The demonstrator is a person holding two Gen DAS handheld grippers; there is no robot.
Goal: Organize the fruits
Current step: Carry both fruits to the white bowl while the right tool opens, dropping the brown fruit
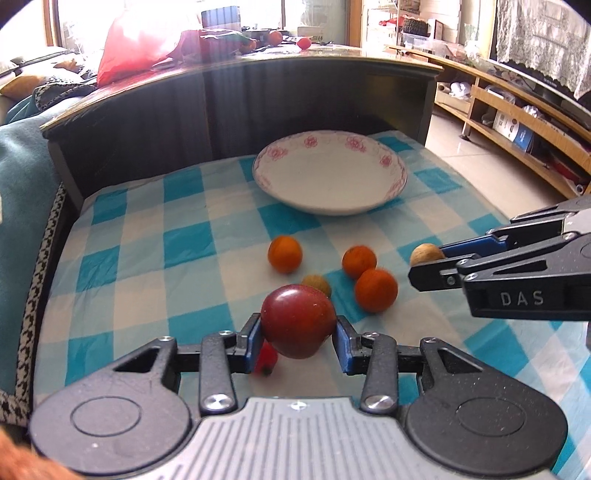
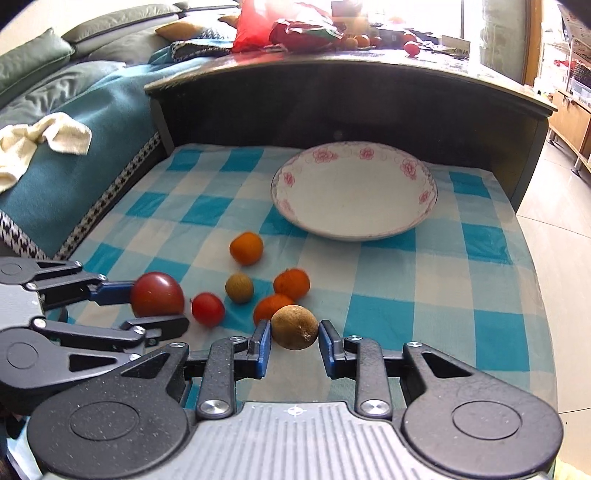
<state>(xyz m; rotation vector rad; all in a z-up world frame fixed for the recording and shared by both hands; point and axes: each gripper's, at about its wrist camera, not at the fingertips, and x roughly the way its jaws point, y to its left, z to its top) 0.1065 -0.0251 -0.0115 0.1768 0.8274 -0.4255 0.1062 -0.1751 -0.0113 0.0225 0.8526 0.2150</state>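
Blue pads of left gripper (image 1: 298,334) clamped round dark-red fruit (image 1: 297,320), small red fruit (image 1: 266,360) half-hidden beneath; right gripper (image 2: 294,341) pinching brown fruit (image 2: 294,326).

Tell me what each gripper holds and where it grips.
The left gripper holds the dark red fruit, pads on its two opposite sides. The right gripper holds a small brown fruit the same way, across its middle.

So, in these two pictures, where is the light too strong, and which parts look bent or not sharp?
Left wrist view: the window behind is washed out white, the sideboard edge bows from the fisheye lens, and the small red fruit under the gripper is smeared. Right wrist view: glare again along the top at the window, and the dish stays fairly sharp.
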